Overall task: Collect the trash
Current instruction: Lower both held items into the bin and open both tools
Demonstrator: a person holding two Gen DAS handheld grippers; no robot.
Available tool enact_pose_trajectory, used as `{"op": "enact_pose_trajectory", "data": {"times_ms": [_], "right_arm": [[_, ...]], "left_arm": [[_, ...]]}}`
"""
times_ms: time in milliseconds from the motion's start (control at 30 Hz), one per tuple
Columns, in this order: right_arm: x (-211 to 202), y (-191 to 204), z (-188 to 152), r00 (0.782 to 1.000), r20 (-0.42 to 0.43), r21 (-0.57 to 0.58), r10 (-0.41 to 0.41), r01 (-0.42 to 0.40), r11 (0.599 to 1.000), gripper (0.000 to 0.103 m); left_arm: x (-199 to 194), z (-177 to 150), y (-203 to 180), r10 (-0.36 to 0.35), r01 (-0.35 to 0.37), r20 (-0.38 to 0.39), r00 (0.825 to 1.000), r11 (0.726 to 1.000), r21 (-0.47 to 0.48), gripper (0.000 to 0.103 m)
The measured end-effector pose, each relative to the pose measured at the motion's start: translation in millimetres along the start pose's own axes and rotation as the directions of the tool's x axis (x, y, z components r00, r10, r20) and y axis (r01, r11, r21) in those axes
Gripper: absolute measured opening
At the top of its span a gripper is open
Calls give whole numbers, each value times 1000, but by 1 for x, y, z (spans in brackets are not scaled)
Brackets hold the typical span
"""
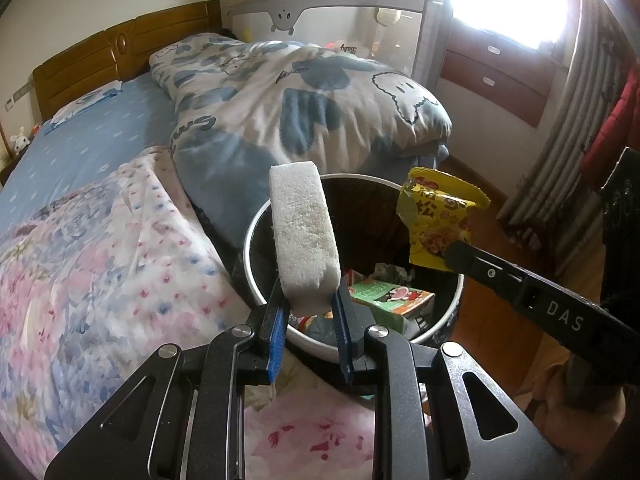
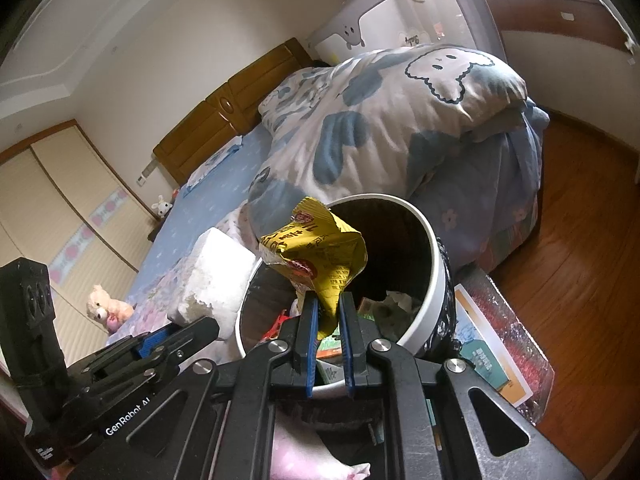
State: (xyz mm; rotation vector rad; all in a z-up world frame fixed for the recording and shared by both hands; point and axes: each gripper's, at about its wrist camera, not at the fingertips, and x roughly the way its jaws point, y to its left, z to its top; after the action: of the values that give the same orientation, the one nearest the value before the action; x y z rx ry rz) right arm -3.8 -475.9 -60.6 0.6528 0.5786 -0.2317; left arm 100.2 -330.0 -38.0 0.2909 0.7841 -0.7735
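Left wrist view: at lower centre the left gripper [image 1: 310,300] is clamped on the bottom end of a white foam block [image 1: 302,236], which stands upright over the near rim of the trash bin [image 1: 256,236] at frame centre. A green carton [image 1: 390,300] lies inside the bin. At right the right gripper [image 1: 450,254] pinches a yellow snack wrapper [image 1: 434,220] above the bin's right rim. The bed [image 1: 100,132] fills the left.

Right wrist view: at lower centre the right gripper [image 2: 328,312] is closed tight on the yellow snack wrapper [image 2: 320,252], held over the trash bin [image 2: 436,276]. At left the foam block [image 2: 216,276] sits in the left gripper [image 2: 176,330], just beside the bin's left rim.
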Motion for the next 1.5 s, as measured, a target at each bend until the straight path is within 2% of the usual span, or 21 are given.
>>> {"op": "enact_pose_trajectory", "data": {"times_ms": [800,1500], "right_arm": [[26,3,16,999,-46,-28,-22,20,999,10],[41,-8,26,995,-81,-30,-49,46,998,10]], "left_arm": [[32,13,2,-2,2,-48,999,1000,2,20],[45,23,-3,-13,14,-68,998,1000,10,20]]}}
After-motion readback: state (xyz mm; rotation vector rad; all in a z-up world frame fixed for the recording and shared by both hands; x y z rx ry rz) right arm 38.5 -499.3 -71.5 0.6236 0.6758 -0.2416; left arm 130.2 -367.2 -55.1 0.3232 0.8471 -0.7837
